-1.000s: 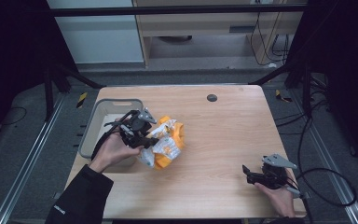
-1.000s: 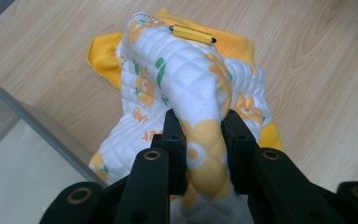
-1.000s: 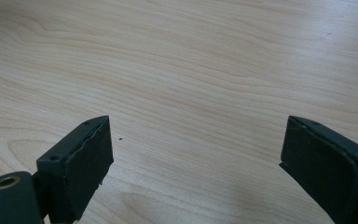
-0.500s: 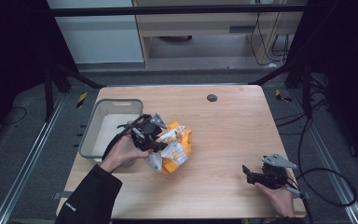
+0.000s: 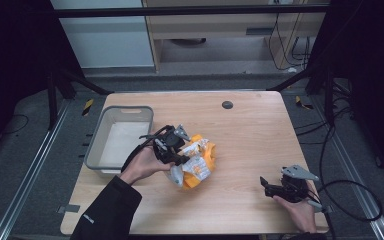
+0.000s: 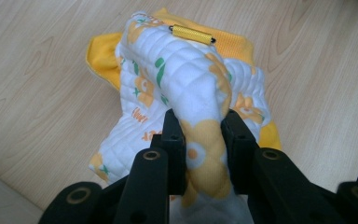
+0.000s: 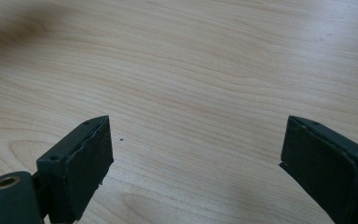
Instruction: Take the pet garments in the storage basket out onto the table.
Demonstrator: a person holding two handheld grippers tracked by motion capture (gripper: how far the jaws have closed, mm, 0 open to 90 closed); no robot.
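A dark floor with metal rails (image 5: 27, 175) is seen at the left of the high view, and a strip of yellow-and-black tape (image 5: 87, 106) lies on it near the table's far left corner. The table (image 5: 250, 140) has a pale wood-grain top. On its left part a grey plastic bin (image 5: 119, 142) is set, with nothing seen inside it. Just right of the bin the left gripper (image 5: 172, 150) is held by a hand (image 5: 142, 165) in a dark sleeve. Its jaws are clamped on a fold of a quilted white-and-yellow cloth (image 6: 191, 88), which is bunched near the middle of the table; part of it rests on the wood. A small yellow ridged cylinder (image 6: 192, 34) is seen at the cloth's far edge in the left gripper view. A round dark disc (image 5: 227, 104) is set in the table toward its far edge. At the near right corner the right gripper (image 5: 272, 186) is held low over bare wood, its jaws wide apart and holding nothing. Cables (image 5: 350, 190) trail over the floor at the right. Beyond the table, a white panel (image 5: 105, 35) and a pale wooden cabinet (image 5: 215, 30) are seen.
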